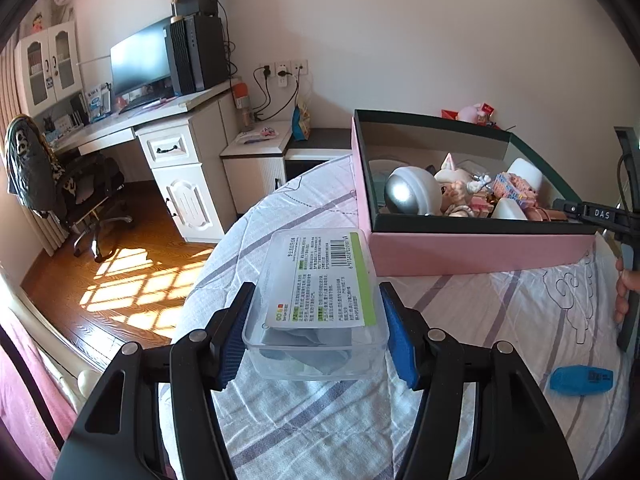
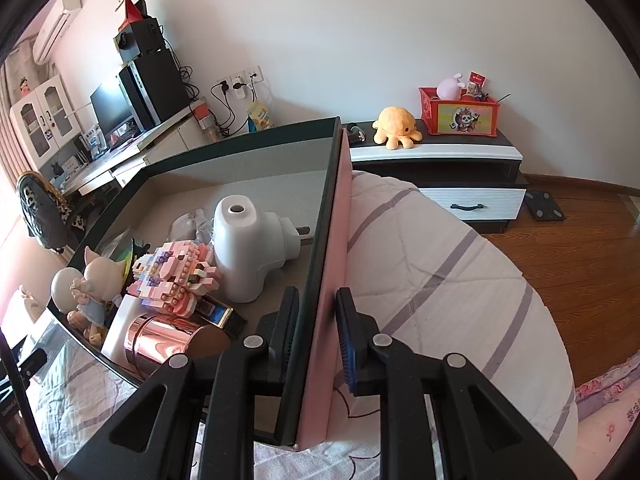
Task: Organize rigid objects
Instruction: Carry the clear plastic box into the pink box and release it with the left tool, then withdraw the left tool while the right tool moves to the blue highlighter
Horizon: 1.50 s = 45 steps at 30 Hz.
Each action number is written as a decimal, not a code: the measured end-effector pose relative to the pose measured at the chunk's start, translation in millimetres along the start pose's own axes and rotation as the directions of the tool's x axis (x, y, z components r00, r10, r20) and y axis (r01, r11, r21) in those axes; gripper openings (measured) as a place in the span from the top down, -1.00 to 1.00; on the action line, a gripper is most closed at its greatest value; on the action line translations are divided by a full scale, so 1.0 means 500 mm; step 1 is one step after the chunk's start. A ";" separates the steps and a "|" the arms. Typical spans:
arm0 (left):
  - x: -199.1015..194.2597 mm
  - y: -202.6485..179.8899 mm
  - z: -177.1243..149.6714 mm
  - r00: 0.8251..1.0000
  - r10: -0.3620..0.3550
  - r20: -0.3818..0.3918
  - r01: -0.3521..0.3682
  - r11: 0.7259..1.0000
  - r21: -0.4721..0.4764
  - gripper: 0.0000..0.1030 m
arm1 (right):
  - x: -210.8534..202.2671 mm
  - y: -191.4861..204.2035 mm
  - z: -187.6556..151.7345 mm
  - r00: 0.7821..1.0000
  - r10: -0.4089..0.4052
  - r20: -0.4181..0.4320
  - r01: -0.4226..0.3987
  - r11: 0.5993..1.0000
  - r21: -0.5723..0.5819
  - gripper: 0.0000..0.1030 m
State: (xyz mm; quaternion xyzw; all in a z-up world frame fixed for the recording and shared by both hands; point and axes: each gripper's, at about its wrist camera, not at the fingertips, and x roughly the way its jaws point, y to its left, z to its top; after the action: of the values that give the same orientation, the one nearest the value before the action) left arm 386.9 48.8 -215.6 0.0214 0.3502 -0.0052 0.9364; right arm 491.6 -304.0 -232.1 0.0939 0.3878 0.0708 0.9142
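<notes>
The left gripper (image 1: 316, 332) stands clamped on a clear plastic container (image 1: 316, 308), its blue ribbed pads (image 1: 230, 344) against the two smooth side walls, apparently to carry it to the pink storage box (image 1: 472, 252) at two o'clock. The right gripper (image 2: 318, 332) pinches that box's thin cardboard wall (image 2: 326, 280), likely to steady it on the soft quilted bedspread (image 2: 440, 280). Inside sit a glossy white plug-in device (image 2: 244, 244) and a studded brick figure (image 2: 176, 276).
</notes>
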 end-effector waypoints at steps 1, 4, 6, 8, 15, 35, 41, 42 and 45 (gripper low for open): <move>-0.007 -0.002 0.002 1.000 0.000 0.009 0.000 1.000 0.000 -0.18 | 0.000 0.000 0.000 1.000 0.001 0.000 -0.001 1.000 0.000 0.63; -0.041 -0.014 0.015 0.999 -0.008 0.045 0.008 1.000 0.002 -0.19 | 0.000 0.000 0.002 1.000 0.005 0.001 -0.005 1.000 0.002 0.62; -0.063 -0.030 0.034 0.996 -0.023 0.083 0.021 1.000 0.018 -0.19 | 0.000 0.001 0.002 1.000 0.007 0.002 -0.007 1.000 0.003 0.62; -0.072 -0.054 0.059 0.994 -0.046 0.103 0.040 0.997 0.060 -0.19 | 0.000 0.000 0.002 1.000 0.006 0.001 -0.006 1.000 0.003 0.62; -0.011 -0.158 0.169 0.989 -0.115 0.093 0.099 0.982 0.162 -0.19 | 0.000 0.000 0.001 1.000 0.008 0.002 -0.008 1.000 0.004 0.61; 0.088 -0.279 0.213 0.989 -0.114 0.095 0.085 0.961 0.262 -0.89 | 0.010 0.004 0.000 0.999 0.036 0.005 -0.036 0.999 0.018 0.58; 0.055 -0.240 0.192 0.991 -0.089 0.100 0.063 0.970 0.235 -0.99 | 0.012 0.001 -0.001 0.999 0.038 0.006 -0.038 0.999 0.020 0.57; 0.050 -0.232 0.188 0.991 -0.081 0.103 0.056 0.972 0.227 -0.99 | 0.013 0.002 -0.001 0.999 0.039 0.005 -0.039 0.999 0.022 0.57; 0.031 -0.206 0.173 0.993 -0.061 0.102 0.040 0.978 0.202 -0.99 | 0.013 -0.005 -0.001 0.999 0.043 0.001 -0.043 0.999 0.031 0.57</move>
State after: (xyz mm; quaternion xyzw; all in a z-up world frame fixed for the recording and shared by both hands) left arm 452.8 -57.9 -164.3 0.1063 0.2974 -0.0653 0.9466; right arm 495.8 -304.9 -237.5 0.1165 0.3868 0.0846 0.9109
